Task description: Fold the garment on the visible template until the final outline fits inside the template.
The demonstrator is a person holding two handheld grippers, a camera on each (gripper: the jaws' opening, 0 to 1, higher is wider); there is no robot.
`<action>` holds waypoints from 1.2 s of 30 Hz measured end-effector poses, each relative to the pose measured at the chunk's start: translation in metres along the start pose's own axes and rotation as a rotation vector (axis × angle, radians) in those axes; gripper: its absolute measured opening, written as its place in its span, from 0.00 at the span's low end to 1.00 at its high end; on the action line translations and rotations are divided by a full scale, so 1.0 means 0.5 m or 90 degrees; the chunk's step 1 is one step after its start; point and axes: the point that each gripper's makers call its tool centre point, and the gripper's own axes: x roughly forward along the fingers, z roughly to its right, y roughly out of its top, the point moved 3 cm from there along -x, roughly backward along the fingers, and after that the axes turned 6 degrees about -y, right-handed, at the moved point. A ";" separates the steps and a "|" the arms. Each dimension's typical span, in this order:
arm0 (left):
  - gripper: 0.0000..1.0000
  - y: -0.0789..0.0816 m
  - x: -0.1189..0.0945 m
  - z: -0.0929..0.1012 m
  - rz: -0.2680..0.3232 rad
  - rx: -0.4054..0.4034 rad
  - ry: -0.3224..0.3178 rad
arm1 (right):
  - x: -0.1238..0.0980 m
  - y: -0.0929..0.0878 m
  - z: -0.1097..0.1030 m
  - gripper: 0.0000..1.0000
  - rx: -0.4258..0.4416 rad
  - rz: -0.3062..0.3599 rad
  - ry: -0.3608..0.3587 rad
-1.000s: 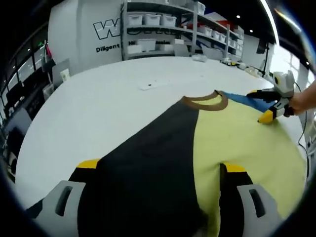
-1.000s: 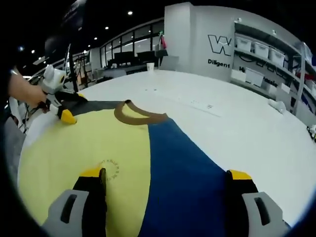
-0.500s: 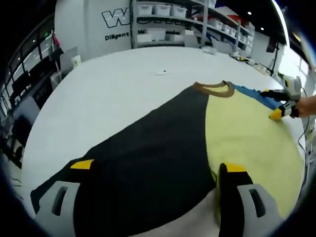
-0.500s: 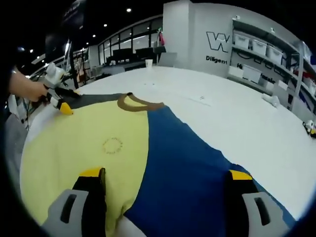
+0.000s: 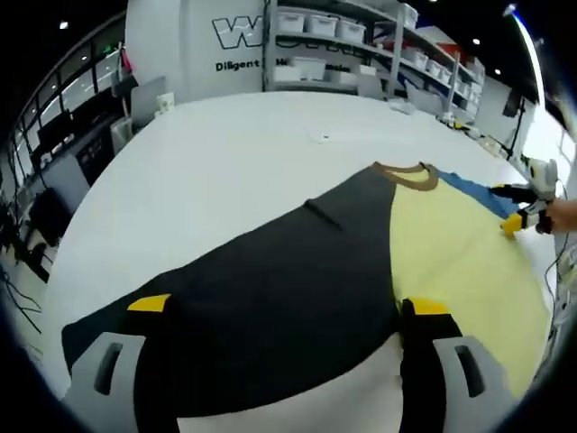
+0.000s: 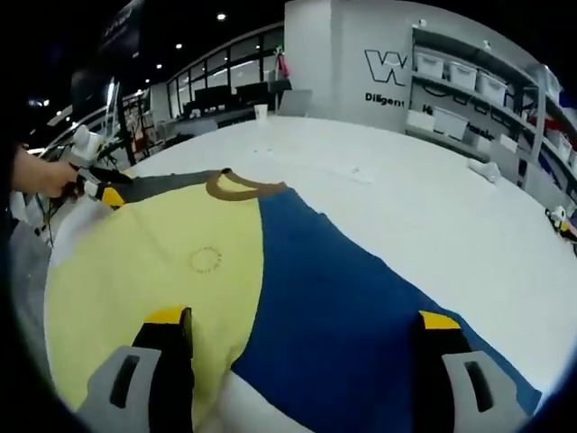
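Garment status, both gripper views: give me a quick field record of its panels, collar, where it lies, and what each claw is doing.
garment: shirt spread flat on the white table
panels: black panel, yellow panel, blue panel
collar: brown collar, at the far end from both cameras
left claw: jaws apart over the black panel's near edge
right claw: jaws apart over the yellow and blue near edge
fold state: no fold visible yet
template: cannot tell

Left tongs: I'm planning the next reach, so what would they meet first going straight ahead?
Probably the shirt's black panel between the left tongs, then bare table; depth is unclear.
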 end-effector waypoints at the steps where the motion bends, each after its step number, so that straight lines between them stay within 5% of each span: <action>1: 1.00 0.006 0.003 0.000 0.045 0.026 0.017 | -0.003 -0.011 -0.008 1.00 0.007 -0.013 -0.006; 2: 1.00 0.006 0.000 0.005 0.051 0.028 -0.003 | -0.002 -0.016 -0.009 1.00 -0.079 0.003 -0.019; 3: 1.00 0.003 -0.001 0.003 0.047 0.036 -0.001 | -0.003 -0.020 -0.021 1.00 -0.008 0.019 -0.010; 7: 1.00 0.000 -0.001 0.000 0.086 0.036 -0.001 | 0.004 -0.018 0.011 1.00 -0.036 0.089 -0.013; 16: 1.00 -0.004 -0.006 -0.016 0.110 0.041 -0.006 | -0.024 -0.034 0.039 1.00 -0.033 0.104 -0.021; 19: 1.00 -0.004 -0.007 -0.021 0.106 0.032 0.002 | -0.030 -0.037 0.047 1.00 -0.030 0.072 -0.024; 22: 1.00 -0.012 -0.017 -0.020 0.040 0.037 -0.011 | -0.045 -0.037 0.066 1.00 -0.011 0.050 -0.025; 24: 1.00 0.000 -0.027 -0.023 0.058 0.035 -0.014 | -0.063 -0.028 0.096 1.00 0.055 0.083 -0.041; 27: 1.00 0.009 -0.036 -0.041 0.066 0.018 -0.004 | -0.080 -0.046 0.152 1.00 0.083 0.076 -0.080; 33: 1.00 0.003 -0.052 -0.116 0.064 -0.031 0.035 | -0.111 -0.100 0.242 1.00 0.137 0.039 -0.146; 36: 1.00 -0.027 -0.059 -0.162 0.039 -0.073 0.056 | -0.125 -0.117 0.261 1.00 0.103 0.033 -0.159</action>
